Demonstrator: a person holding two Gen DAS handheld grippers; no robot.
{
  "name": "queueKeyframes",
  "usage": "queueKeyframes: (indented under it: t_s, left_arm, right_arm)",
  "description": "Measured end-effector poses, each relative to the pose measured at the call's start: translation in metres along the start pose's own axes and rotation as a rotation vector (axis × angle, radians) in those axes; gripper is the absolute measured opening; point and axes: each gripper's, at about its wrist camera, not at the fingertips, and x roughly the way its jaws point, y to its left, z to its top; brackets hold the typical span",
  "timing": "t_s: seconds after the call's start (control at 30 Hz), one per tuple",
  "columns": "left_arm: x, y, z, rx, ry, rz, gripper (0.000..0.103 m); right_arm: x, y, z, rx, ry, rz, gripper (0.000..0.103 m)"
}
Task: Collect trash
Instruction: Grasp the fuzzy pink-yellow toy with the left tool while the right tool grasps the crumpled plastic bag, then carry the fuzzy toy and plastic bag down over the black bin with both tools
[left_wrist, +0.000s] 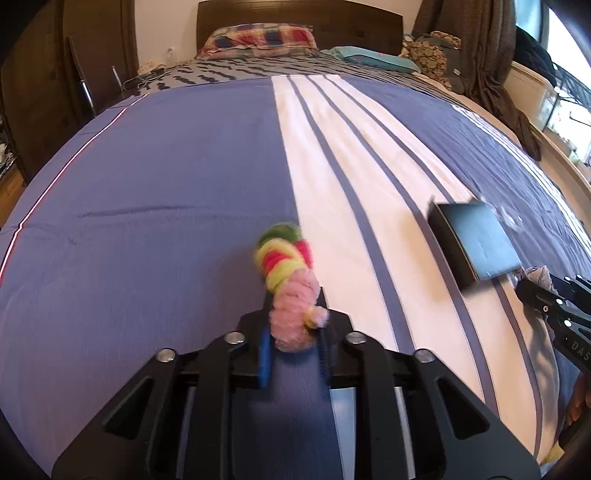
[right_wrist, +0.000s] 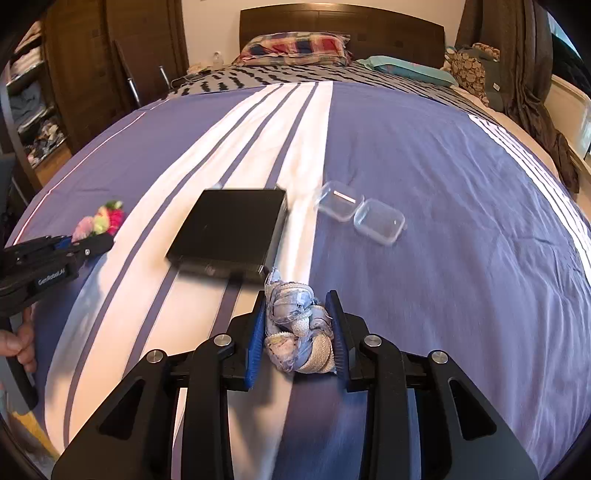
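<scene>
A fuzzy twist of pink, yellow, red and green pipe cleaners (left_wrist: 284, 258) sticks out forward from my left gripper (left_wrist: 293, 314), which is shut on its pink end just above the blue and white bedspread (left_wrist: 166, 184). In the right wrist view the same twist (right_wrist: 99, 221) and left gripper (right_wrist: 92, 243) sit at the far left. My right gripper (right_wrist: 297, 306) has its blue pads pressed on both sides of a crumpled grey-white fabric wad (right_wrist: 295, 325). A flat black box (right_wrist: 229, 229) lies just beyond it, and an open clear plastic case (right_wrist: 360, 218) lies right of the box.
The bed runs back to a checked pillow (right_wrist: 295, 46) and a dark headboard (right_wrist: 343, 22). A wooden wardrobe (right_wrist: 85, 66) stands at the left, with curtains and cushions (right_wrist: 476, 70) at the right. A hand (right_wrist: 22, 343) holds the left gripper's handle.
</scene>
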Motion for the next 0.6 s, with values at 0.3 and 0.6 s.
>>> queueKeyframes:
  t_s: [0.3, 0.6]
  left_arm:
    - [-0.037, -0.014, -0.045, 0.036, -0.014, -0.059, 0.017]
    - [-0.084, -0.031, -0.094, 0.054, -0.029, -0.104, 0.017]
  right_arm:
    - [-0.038, 0.013, -0.04, 0.001, -0.012, 0.012, 0.032]
    - [-0.077, 0.03, -0.082, -0.013, -0.015, 0.03, 0.032]
